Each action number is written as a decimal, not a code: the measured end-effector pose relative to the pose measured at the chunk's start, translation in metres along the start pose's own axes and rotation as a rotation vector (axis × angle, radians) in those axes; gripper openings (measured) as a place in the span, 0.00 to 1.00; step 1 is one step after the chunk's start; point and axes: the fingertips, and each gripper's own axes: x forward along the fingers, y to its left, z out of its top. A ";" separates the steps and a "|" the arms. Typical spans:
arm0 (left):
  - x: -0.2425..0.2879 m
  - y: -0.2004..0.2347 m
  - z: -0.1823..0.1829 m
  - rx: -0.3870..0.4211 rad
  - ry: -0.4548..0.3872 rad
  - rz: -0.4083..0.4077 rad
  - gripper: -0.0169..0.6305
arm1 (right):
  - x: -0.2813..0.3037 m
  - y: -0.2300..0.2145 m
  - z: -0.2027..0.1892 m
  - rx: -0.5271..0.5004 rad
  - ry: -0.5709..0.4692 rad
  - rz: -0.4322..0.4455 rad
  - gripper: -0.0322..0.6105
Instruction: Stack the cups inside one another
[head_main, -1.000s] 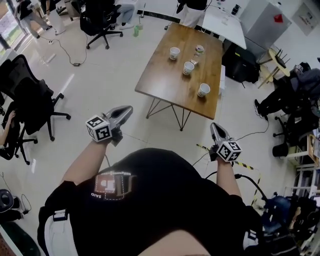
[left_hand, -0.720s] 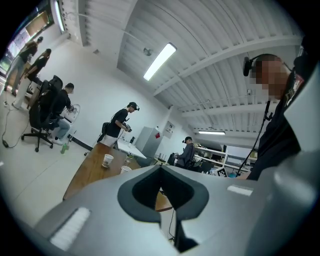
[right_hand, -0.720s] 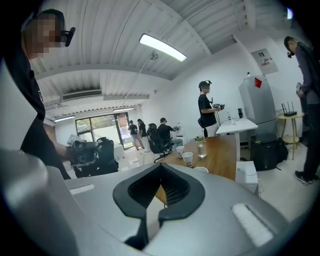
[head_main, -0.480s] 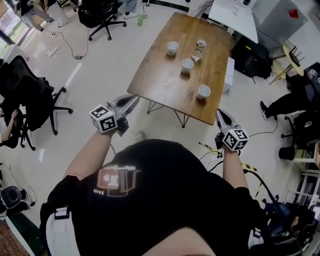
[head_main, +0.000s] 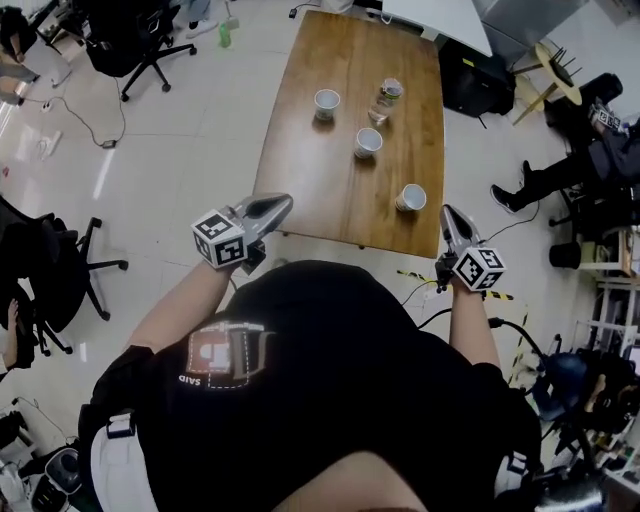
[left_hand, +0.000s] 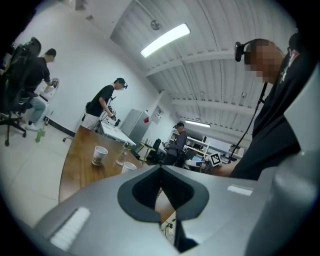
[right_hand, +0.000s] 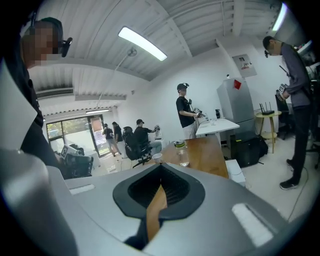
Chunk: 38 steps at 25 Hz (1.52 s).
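Three white paper cups stand apart on the wooden table (head_main: 320, 190): one far left (head_main: 326, 102), one in the middle (head_main: 368, 142) and one near the right (head_main: 410, 198). A small clear cup (head_main: 390, 92) stands behind them. My left gripper (head_main: 284, 204) is shut and empty, hovering at the table's near left corner. My right gripper (head_main: 447, 213) is shut with nothing in it, just off the near right corner beside the nearest cup. In the left gripper view, past the shut left gripper (left_hand: 160, 167), two cups (left_hand: 99, 155) (left_hand: 129, 166) show. The right gripper (right_hand: 160, 166) faces the table with a cup (right_hand: 157, 157) far off.
Black office chairs (head_main: 50, 270) (head_main: 135, 40) stand on the tiled floor at the left. A white table (head_main: 440, 18) and a black case (head_main: 470, 80) lie behind the wooden table. A seated person (head_main: 590, 170) is at the right. Cables (head_main: 430, 290) run under the table's near edge.
Both grippers have come closer to the wooden table, which now lies nearer in the head view. The left gripper reached its near left corner, the right its near right corner. Both stayed shut.
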 end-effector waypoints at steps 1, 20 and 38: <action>0.006 0.011 0.003 0.002 0.010 -0.005 0.03 | 0.007 -0.003 0.002 0.014 -0.006 -0.012 0.07; 0.083 0.073 0.043 0.045 -0.047 0.280 0.03 | 0.039 -0.108 0.001 -0.016 0.073 0.109 0.10; 0.232 0.244 0.055 0.240 0.461 0.357 0.52 | -0.024 -0.144 -0.017 0.033 0.109 -0.089 0.10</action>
